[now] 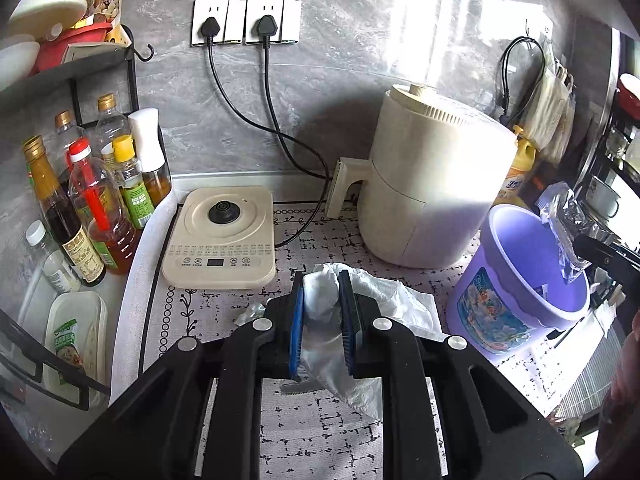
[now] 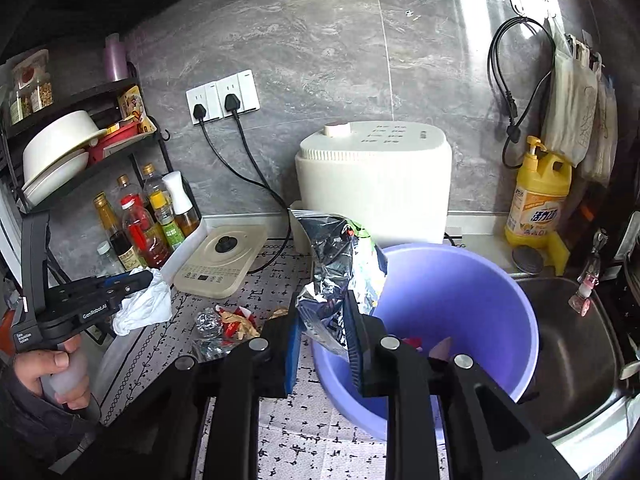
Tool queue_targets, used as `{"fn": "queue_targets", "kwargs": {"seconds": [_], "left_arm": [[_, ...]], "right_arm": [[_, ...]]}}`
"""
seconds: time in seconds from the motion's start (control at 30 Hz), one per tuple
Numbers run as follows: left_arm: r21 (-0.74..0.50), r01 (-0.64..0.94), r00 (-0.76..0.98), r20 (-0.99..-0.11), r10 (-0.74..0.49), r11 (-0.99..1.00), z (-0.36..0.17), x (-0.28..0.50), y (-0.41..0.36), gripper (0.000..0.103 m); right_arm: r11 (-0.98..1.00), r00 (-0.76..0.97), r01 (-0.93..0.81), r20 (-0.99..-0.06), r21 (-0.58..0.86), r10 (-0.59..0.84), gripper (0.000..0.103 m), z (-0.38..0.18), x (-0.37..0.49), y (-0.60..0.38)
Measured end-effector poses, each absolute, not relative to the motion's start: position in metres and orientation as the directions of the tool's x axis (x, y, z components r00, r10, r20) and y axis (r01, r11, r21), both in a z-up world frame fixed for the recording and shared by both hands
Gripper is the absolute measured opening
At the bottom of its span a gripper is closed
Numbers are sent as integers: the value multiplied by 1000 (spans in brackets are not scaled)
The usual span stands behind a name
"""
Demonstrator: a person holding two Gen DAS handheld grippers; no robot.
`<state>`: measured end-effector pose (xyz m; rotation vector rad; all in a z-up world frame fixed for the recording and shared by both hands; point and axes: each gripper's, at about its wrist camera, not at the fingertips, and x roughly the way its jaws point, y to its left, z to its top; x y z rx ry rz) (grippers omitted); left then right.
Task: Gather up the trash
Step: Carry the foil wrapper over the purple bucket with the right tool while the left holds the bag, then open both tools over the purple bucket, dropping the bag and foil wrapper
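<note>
My left gripper is shut on a crumpled white tissue and holds it above the patterned mat; it also shows in the right wrist view with the tissue. My right gripper is shut on a silver foil snack bag at the left rim of the purple bucket. The bucket and the foil bag show at the right of the left wrist view. Loose wrappers lie on the mat left of the bucket.
A cream air fryer stands behind the bucket. A kettle base and oil bottles are at the left. A sink lies right of the bucket, with a yellow detergent bottle behind it.
</note>
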<state>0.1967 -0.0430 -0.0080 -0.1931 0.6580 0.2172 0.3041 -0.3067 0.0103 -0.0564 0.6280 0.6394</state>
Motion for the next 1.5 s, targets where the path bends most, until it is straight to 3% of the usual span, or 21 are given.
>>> {"fn": "queue_targets", "kwargs": {"seconds": [0.03,0.07,0.97,1.0,1.03,1.07,1.13,1.27,1.5], "left_arm": [[-107,-251,774,-620,133,962,-6,199,-48,16],[-105,-242,778,-616,128,965,-4,201,-54,16],[-55,91,808,-580,-106,994,24,286,-222,18],[-57,98,808,-578,-113,994,25,288,-227,22],[-67,107,808,-575,-126,992,25,290,-229,33],[-80,116,808,-573,-141,990,25,291,-232,51],[-107,115,812,-562,-156,988,24,292,-232,75],[-118,73,811,-571,-127,990,21,288,-222,90],[-96,-18,809,-586,-42,995,15,271,-184,97]], "right_arm": [[822,646,-556,-559,122,520,67,13,307,-314],[838,674,-534,-541,113,503,75,15,309,-324],[951,790,-226,-531,212,306,83,-3,286,-515],[952,792,-217,-533,214,300,83,-4,285,-519],[954,792,-209,-535,216,295,83,-5,285,-522],[955,792,-203,-537,218,291,83,-6,285,-525],[955,792,-198,-538,221,289,85,-8,284,-528],[949,785,-217,-537,230,309,87,-10,285,-525],[924,752,-299,-537,237,381,92,-11,293,-492]]}}
